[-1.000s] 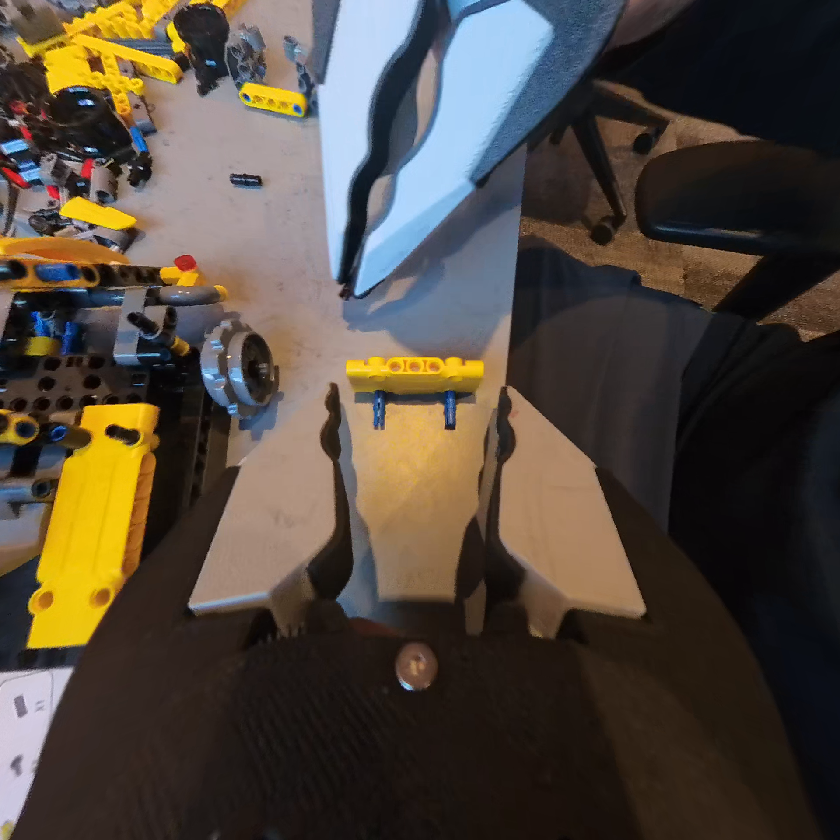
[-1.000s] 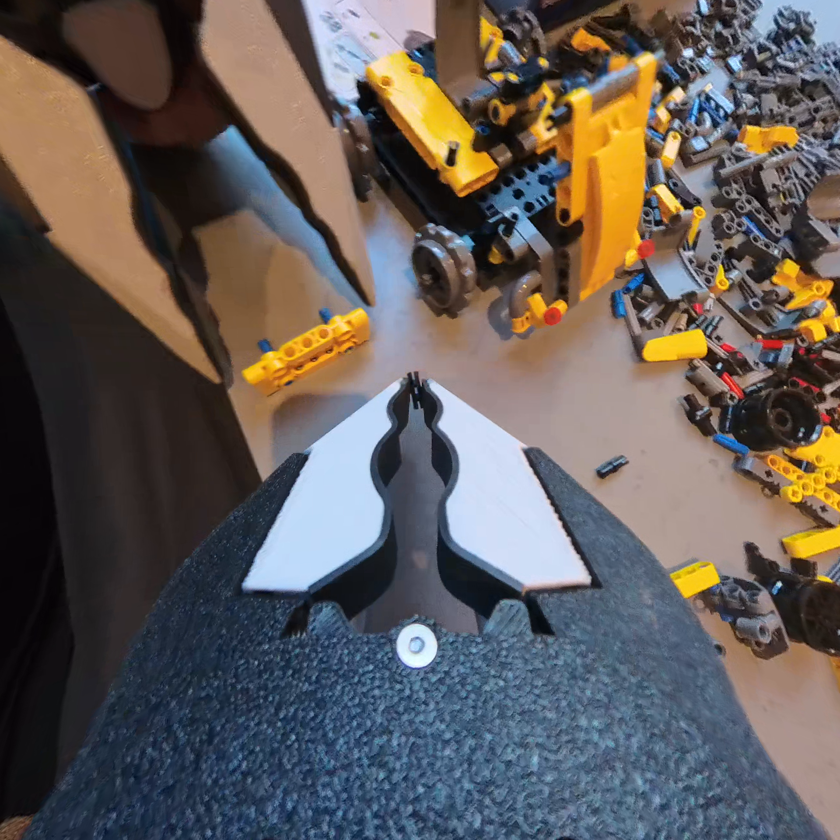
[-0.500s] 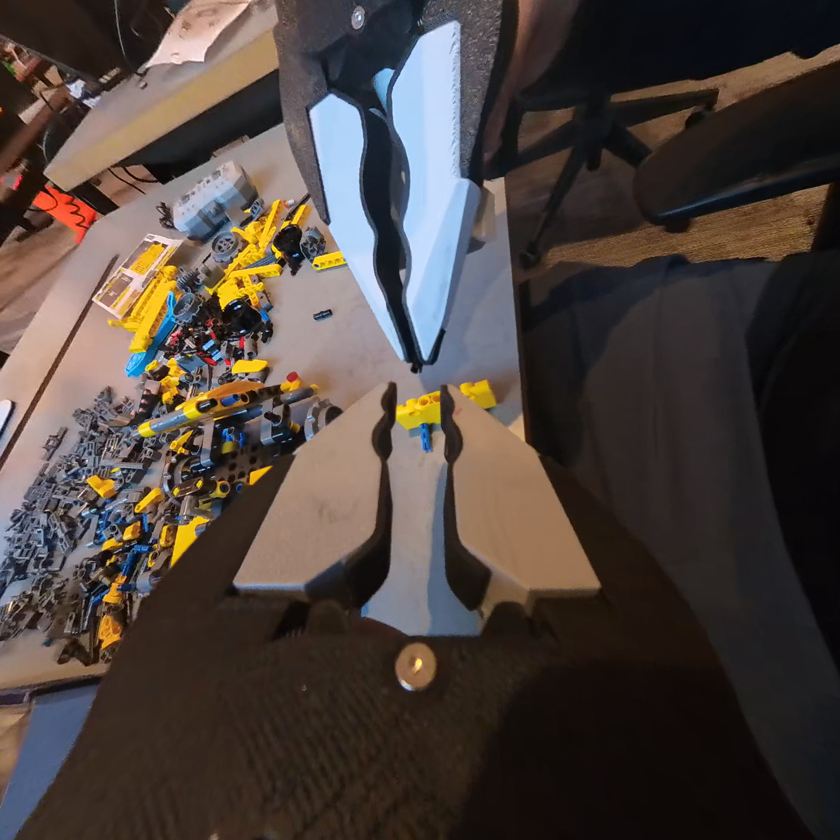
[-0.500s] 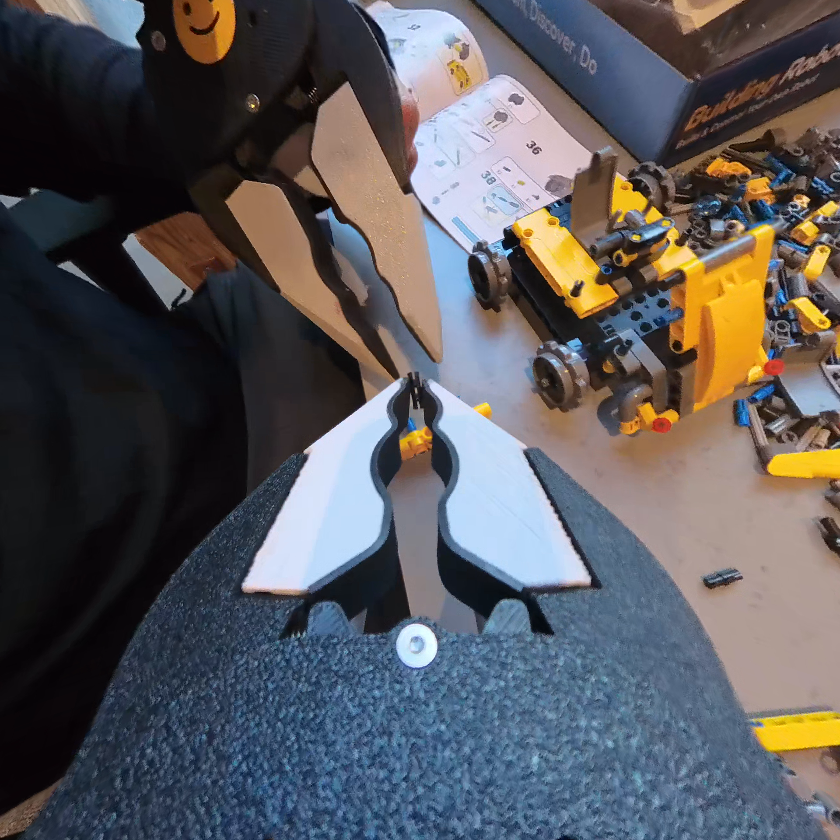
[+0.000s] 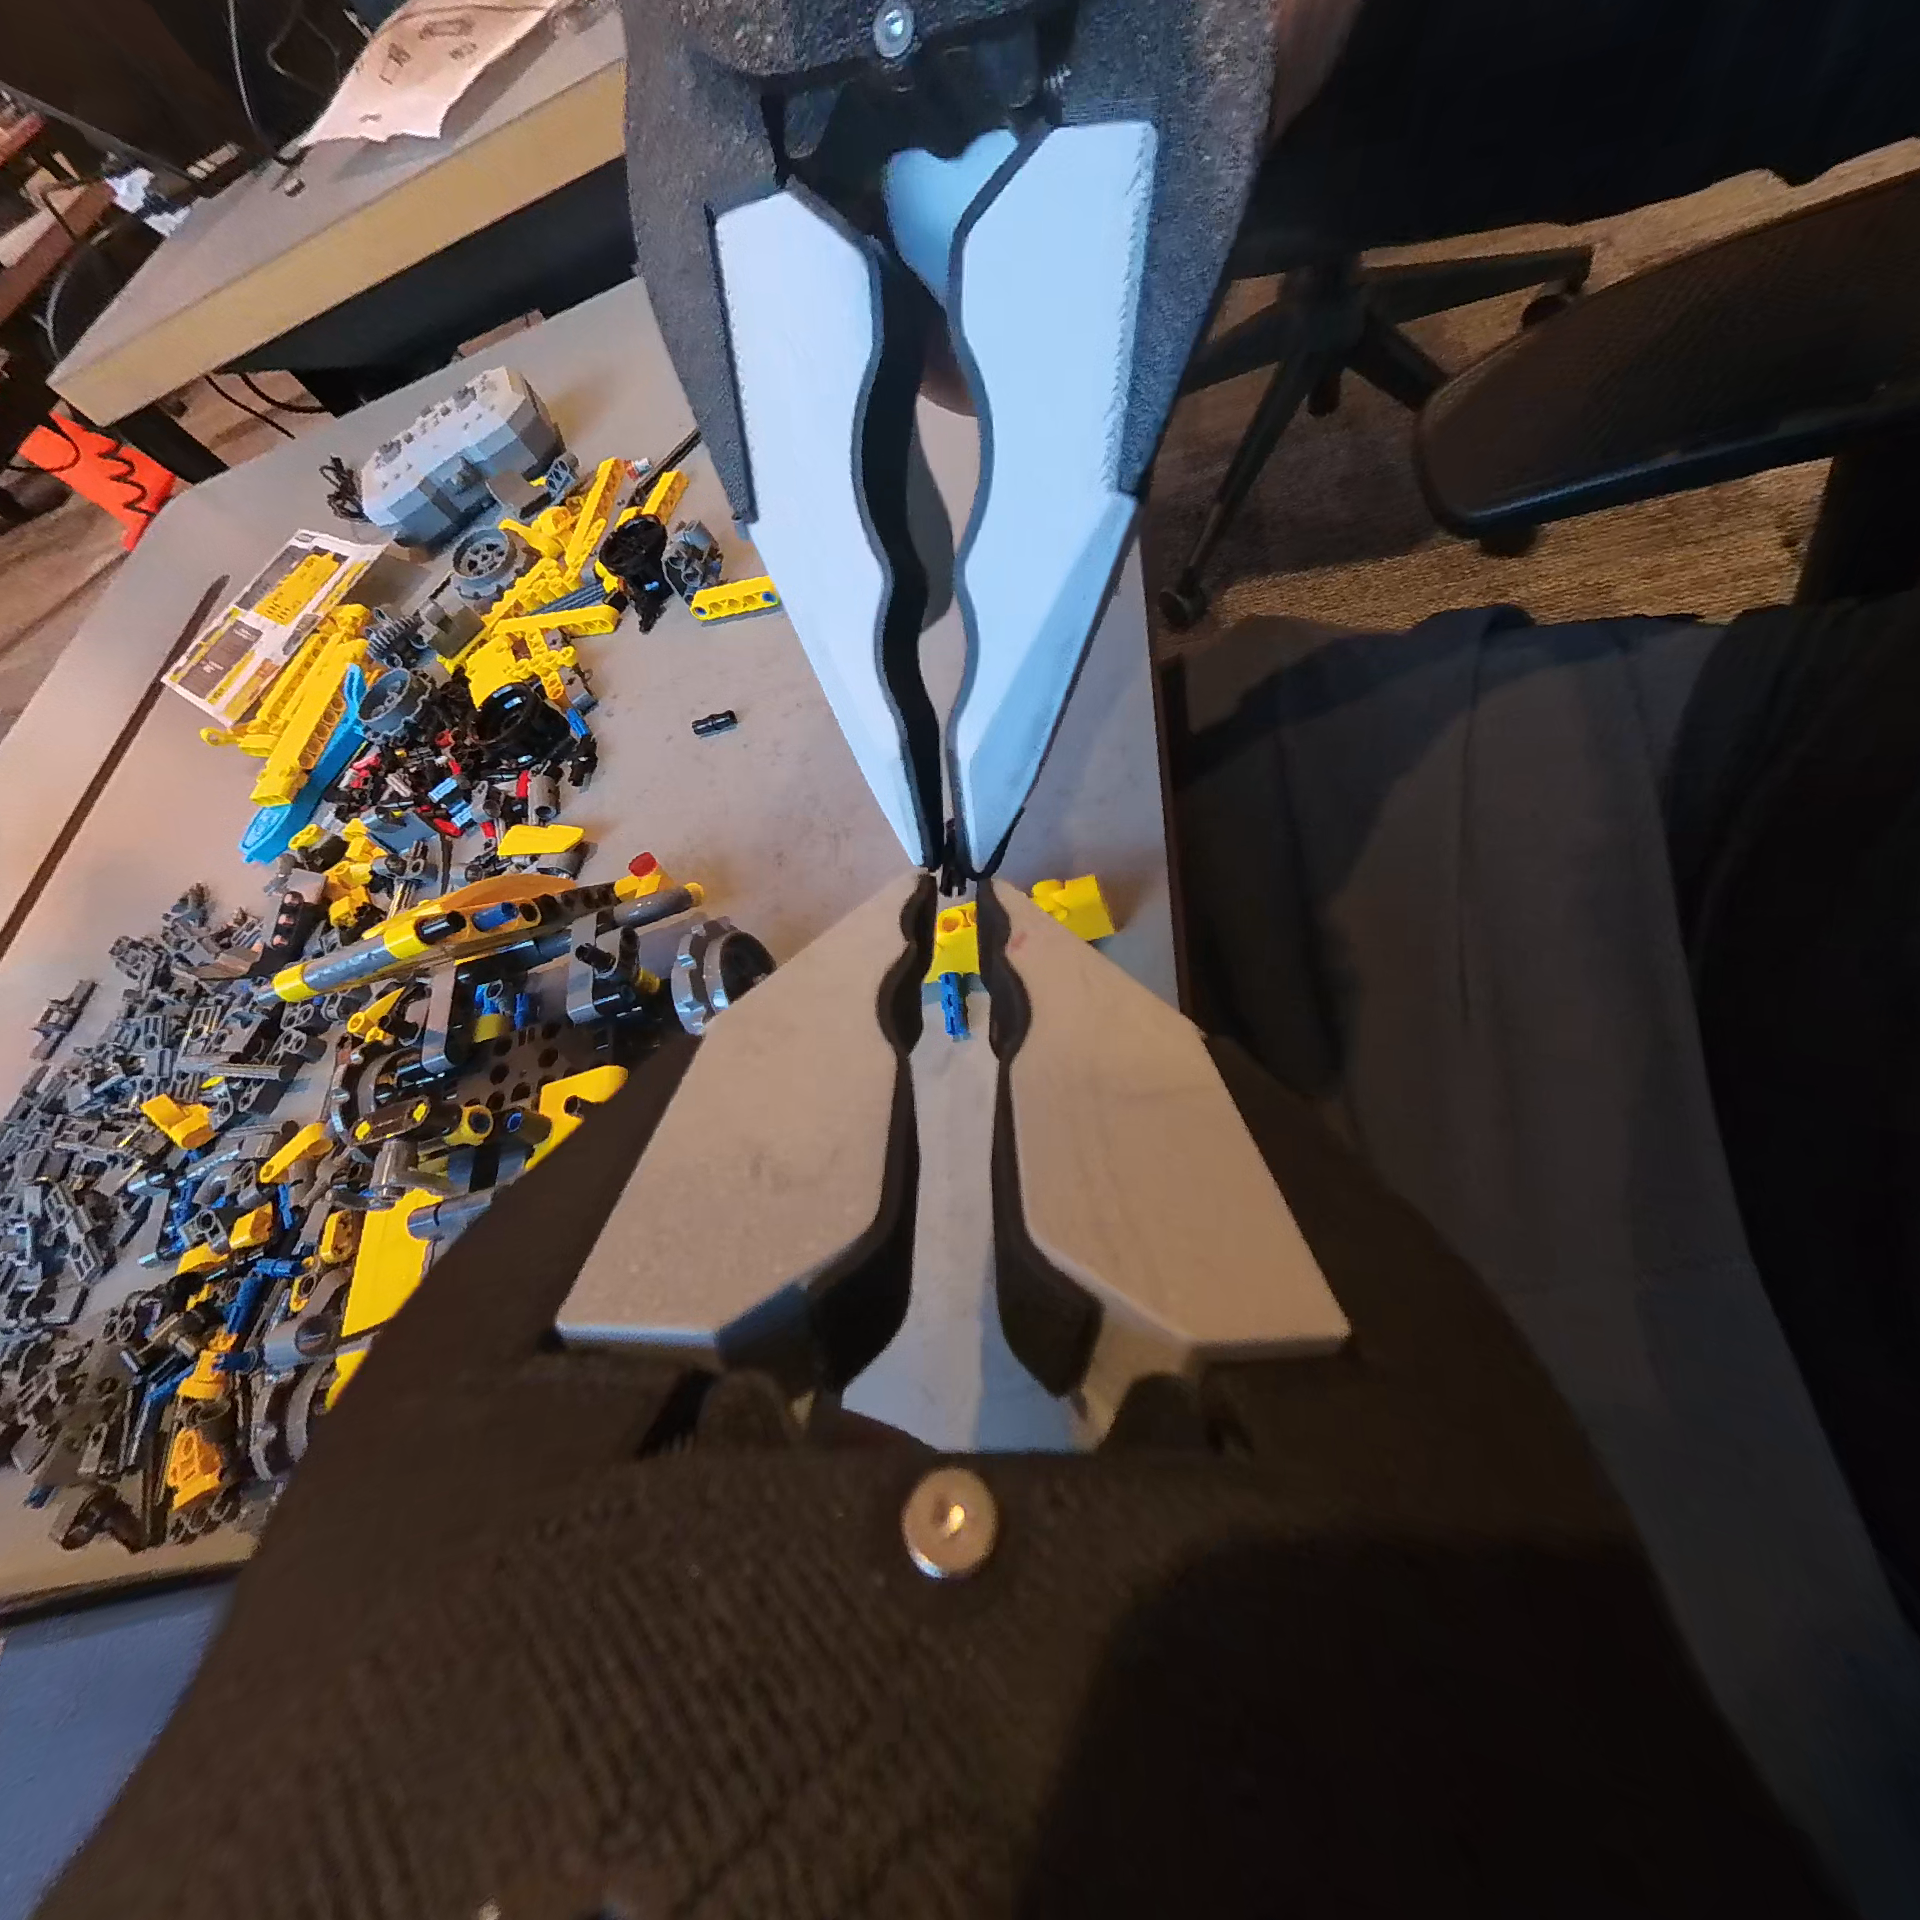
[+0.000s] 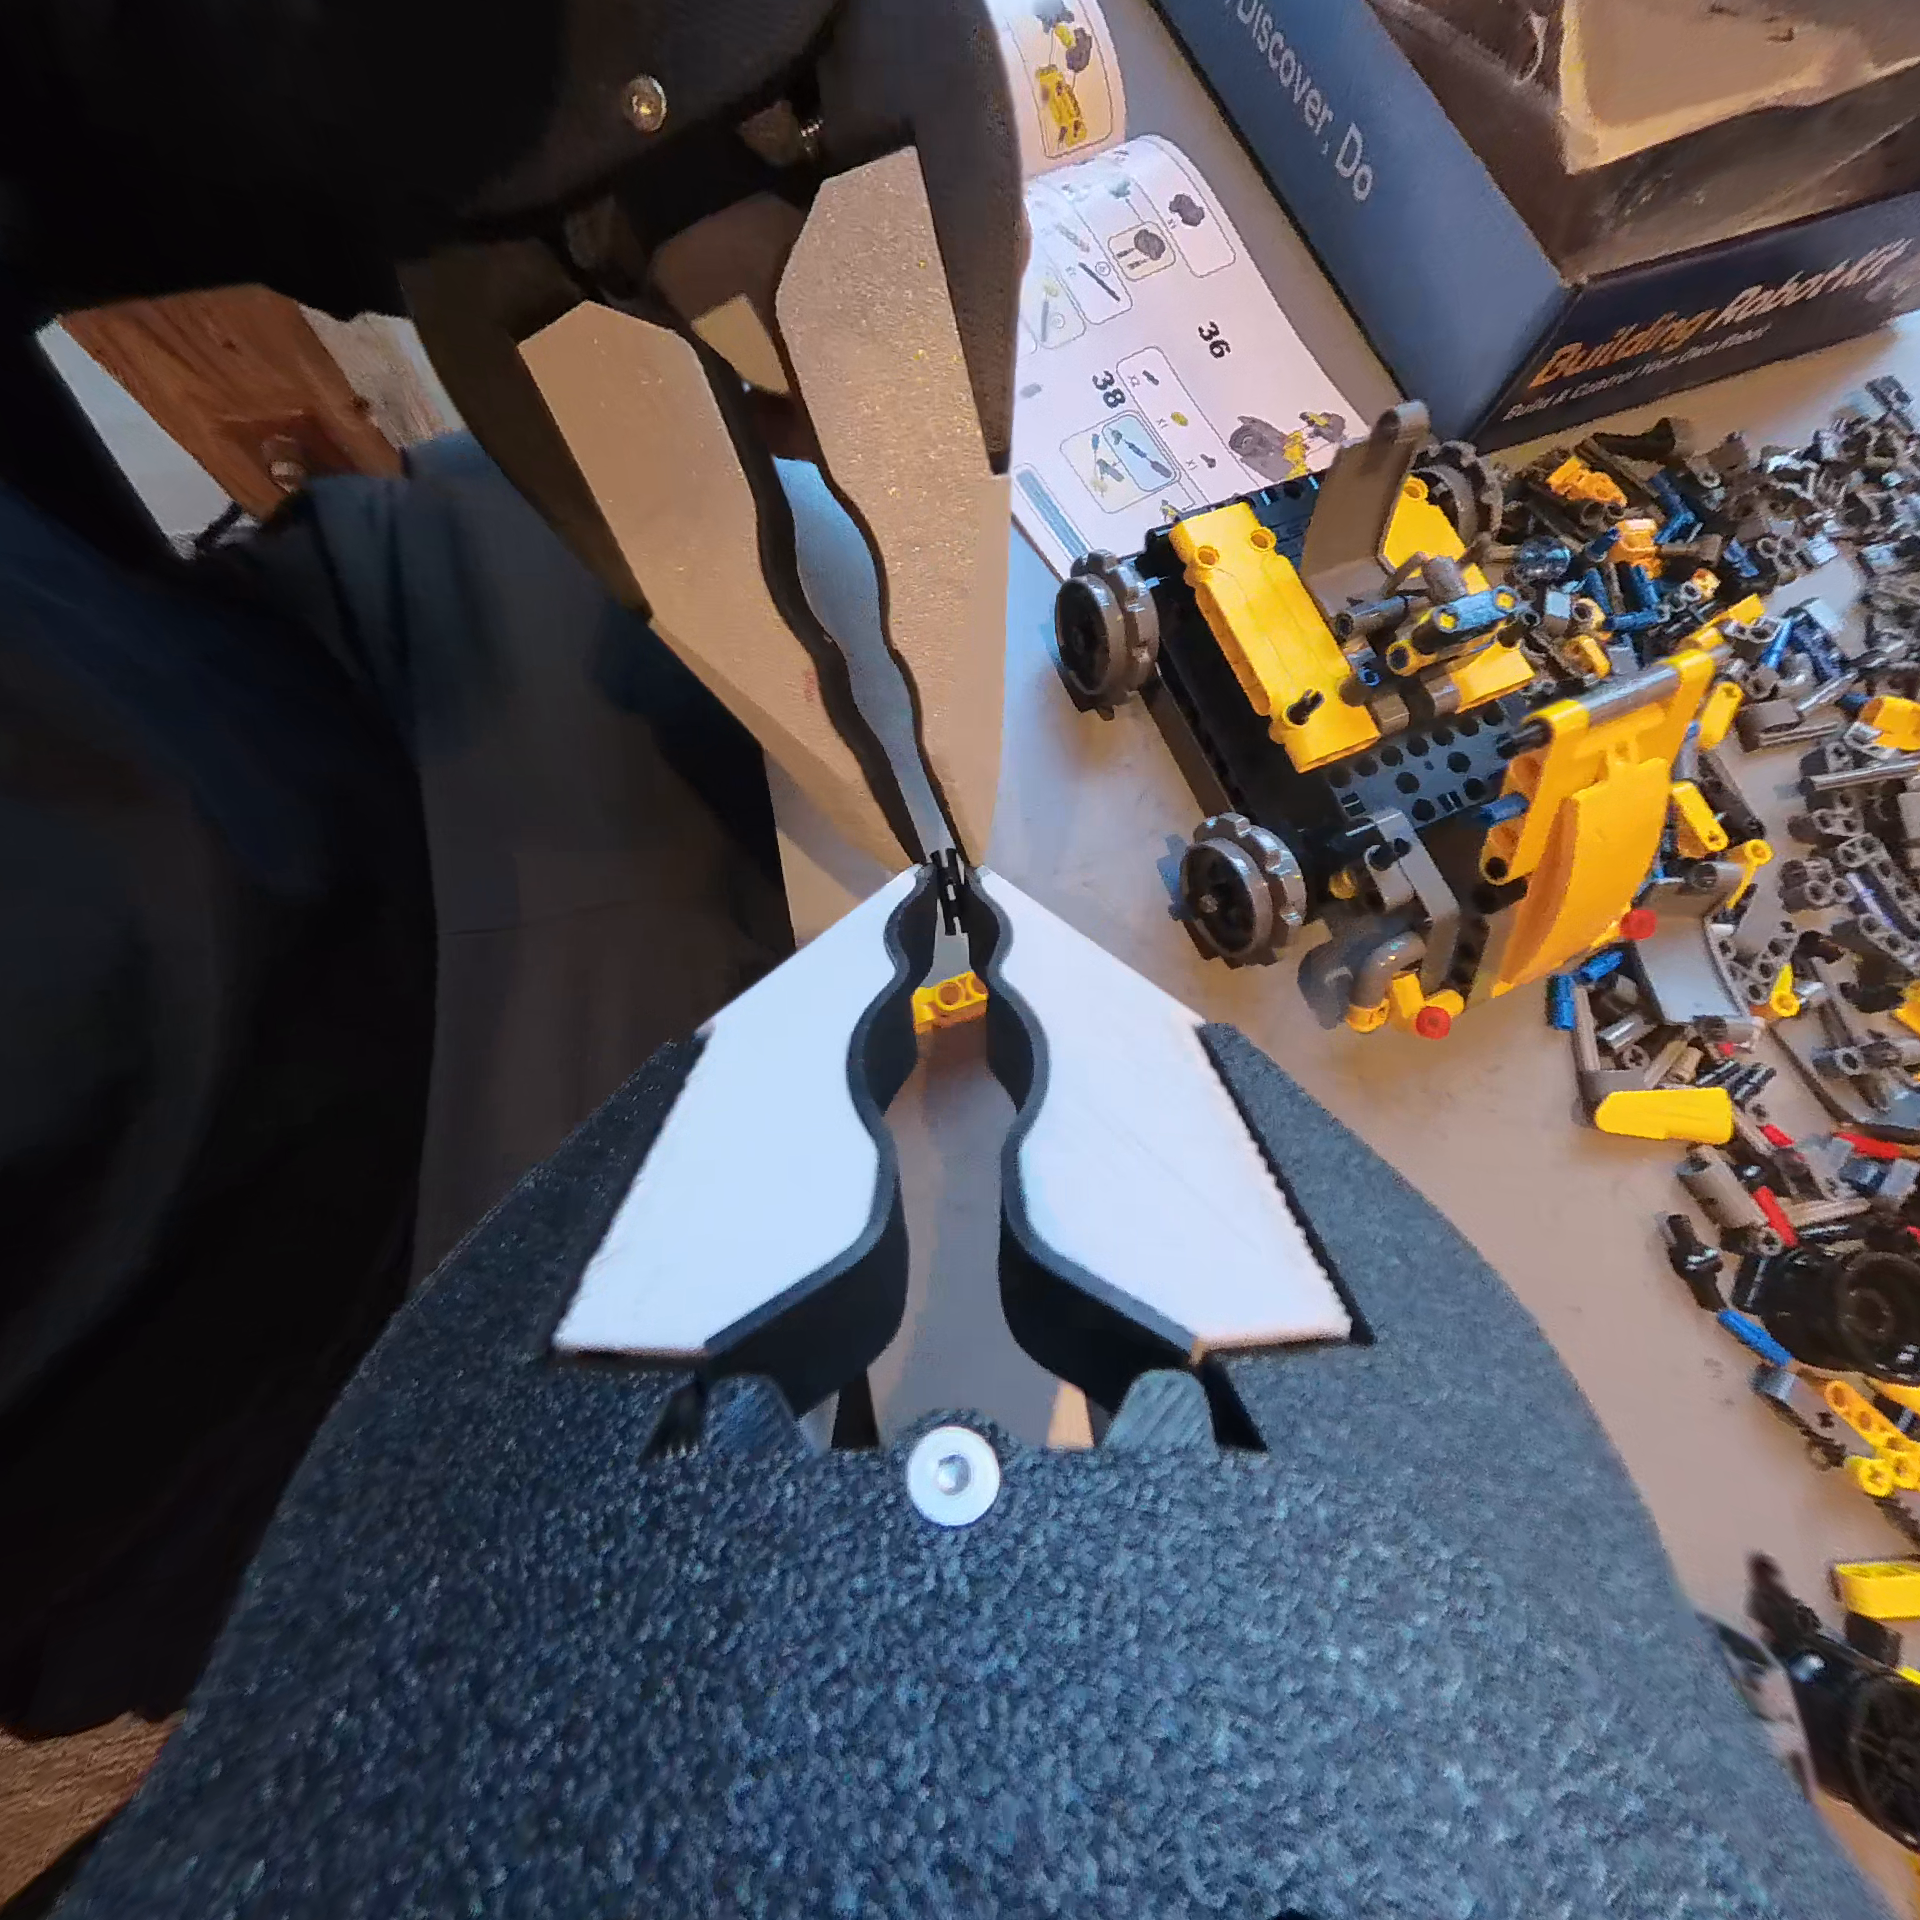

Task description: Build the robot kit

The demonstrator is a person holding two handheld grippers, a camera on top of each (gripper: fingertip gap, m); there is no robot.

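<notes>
The right gripper [image 6: 950, 883] has its two pale fingers pressed together on a small black plastic connector pin [image 6: 948, 891], which stands roughly along the gripper's own forward axis and pokes out past the tips at the centre of the right wrist view. The left gripper [image 5: 948, 896] meets it tip to tip. Its fingers are nearly together, with a narrow slot between them, and its tips sit right at the pin's free end. Whether they actually pinch the pin cannot be told, since the contact point is tiny and dark in both views.

In the left wrist view the right gripper comes down from the upper centre of the frame, so the two tools point almost straight at each other along one line, with the pin [image 5: 948, 885] lying on that line between them.

Below the meeting point, on the grey table [image 5: 790, 790] near its right edge, lies a short yellow plastic beam with round holes [image 5: 956, 925] and a blue peg [image 5: 954, 1006] sticking out of it. It is seen through the left gripper's slot at mid-frame.

To the right in the right wrist view stands a partly built yellow and black toy vehicle with grey cogged wheels [image 6: 1455, 748], with loose bricks [image 6: 1829, 935] scattered beyond it and an open instruction booklet [image 6: 1132, 343] at the upper centre.
</notes>
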